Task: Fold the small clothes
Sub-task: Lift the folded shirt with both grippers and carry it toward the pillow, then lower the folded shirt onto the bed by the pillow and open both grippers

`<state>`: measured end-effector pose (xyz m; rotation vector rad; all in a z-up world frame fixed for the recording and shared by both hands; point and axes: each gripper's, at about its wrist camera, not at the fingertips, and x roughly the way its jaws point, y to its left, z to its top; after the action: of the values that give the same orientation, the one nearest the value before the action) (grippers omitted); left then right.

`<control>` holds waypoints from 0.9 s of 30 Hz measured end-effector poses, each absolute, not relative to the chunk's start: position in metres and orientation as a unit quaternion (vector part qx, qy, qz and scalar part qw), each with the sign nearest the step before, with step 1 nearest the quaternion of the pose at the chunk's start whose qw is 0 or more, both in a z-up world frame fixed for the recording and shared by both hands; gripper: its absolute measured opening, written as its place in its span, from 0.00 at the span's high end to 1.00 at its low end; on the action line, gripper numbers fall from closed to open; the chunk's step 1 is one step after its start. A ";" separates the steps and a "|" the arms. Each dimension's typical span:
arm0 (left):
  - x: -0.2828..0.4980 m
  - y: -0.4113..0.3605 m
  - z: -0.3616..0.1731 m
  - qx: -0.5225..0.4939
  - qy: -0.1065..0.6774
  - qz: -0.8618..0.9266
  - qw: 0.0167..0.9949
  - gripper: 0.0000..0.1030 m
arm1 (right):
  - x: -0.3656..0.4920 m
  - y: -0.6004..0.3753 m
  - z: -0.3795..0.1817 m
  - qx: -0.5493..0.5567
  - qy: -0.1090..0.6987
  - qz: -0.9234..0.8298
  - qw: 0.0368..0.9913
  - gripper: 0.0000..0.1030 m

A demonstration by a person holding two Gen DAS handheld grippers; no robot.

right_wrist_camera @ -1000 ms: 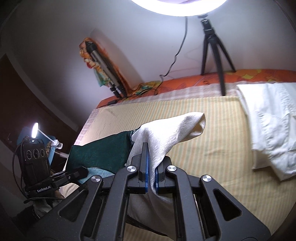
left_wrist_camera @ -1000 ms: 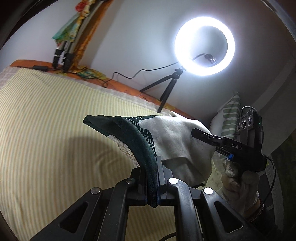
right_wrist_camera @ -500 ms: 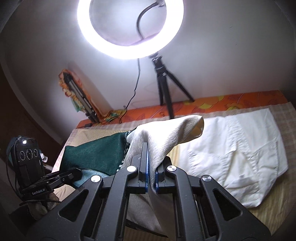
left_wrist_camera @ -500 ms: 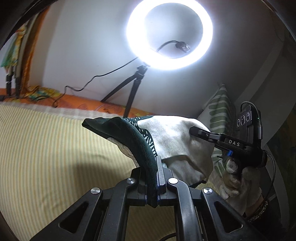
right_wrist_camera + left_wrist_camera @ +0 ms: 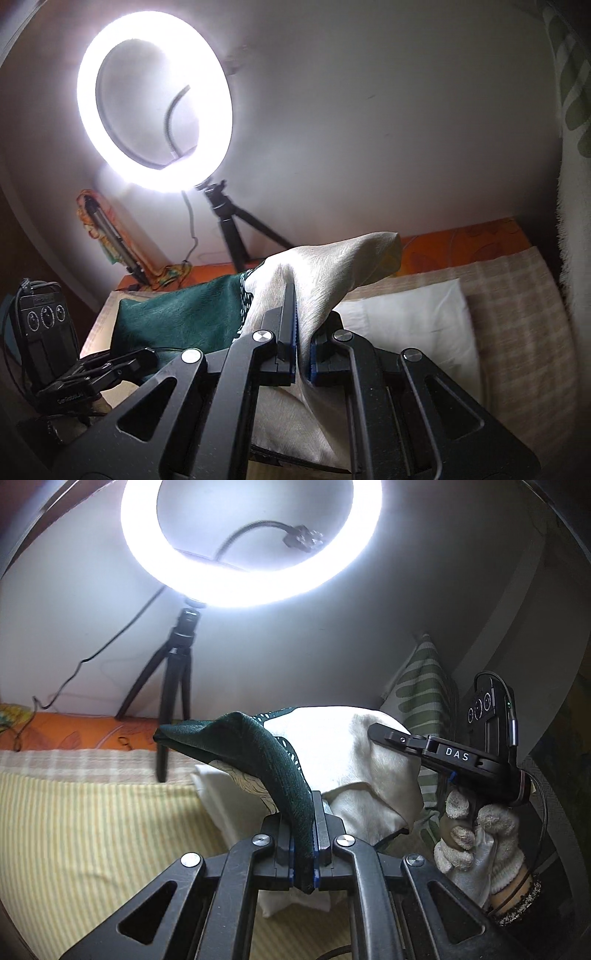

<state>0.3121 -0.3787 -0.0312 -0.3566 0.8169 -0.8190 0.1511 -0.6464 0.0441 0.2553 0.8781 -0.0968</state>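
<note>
A small garment, dark green [image 5: 273, 760] on one side and cream [image 5: 365, 771] on the other, hangs in the air between both grippers above the bed. My left gripper [image 5: 303, 834] is shut on its green edge. My right gripper [image 5: 302, 332] is shut on the cream part [image 5: 332, 266]; the green part [image 5: 184, 317] stretches left toward the other gripper [image 5: 107, 369]. In the left wrist view the right gripper [image 5: 391, 734], held by a gloved hand, pinches the cream cloth at the right.
A lit ring light [image 5: 251, 542] on a black tripod [image 5: 177, 701] stands at the bed's far edge. A folded white garment [image 5: 410, 325] lies on the yellow striped bedsheet [image 5: 92, 830]. A green-patterned pillow [image 5: 424, 709] leans at the right wall.
Both grippers have swung to the right and upward with the garment still held. The ring light now looms larger and the white garment lies right below.
</note>
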 end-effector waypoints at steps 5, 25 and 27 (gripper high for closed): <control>0.316 -0.415 -0.042 -0.151 0.385 -0.394 0.821 0.97 | 0.150 -0.683 0.037 0.140 0.423 -0.057 0.894 0.94; 0.288 -0.402 -0.090 -0.137 0.482 -0.356 0.789 0.46 | 0.136 -0.736 -0.002 0.101 0.486 -0.171 0.851 0.57; 0.285 -0.397 -0.086 -0.128 0.473 -0.349 0.799 0.41 | 0.133 -0.733 0.006 0.105 0.471 -0.173 0.858 0.56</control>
<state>0.2855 -0.3972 -0.0857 -0.2737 1.0149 -0.7496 0.1330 -0.7333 0.0056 0.2215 0.9896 -0.3639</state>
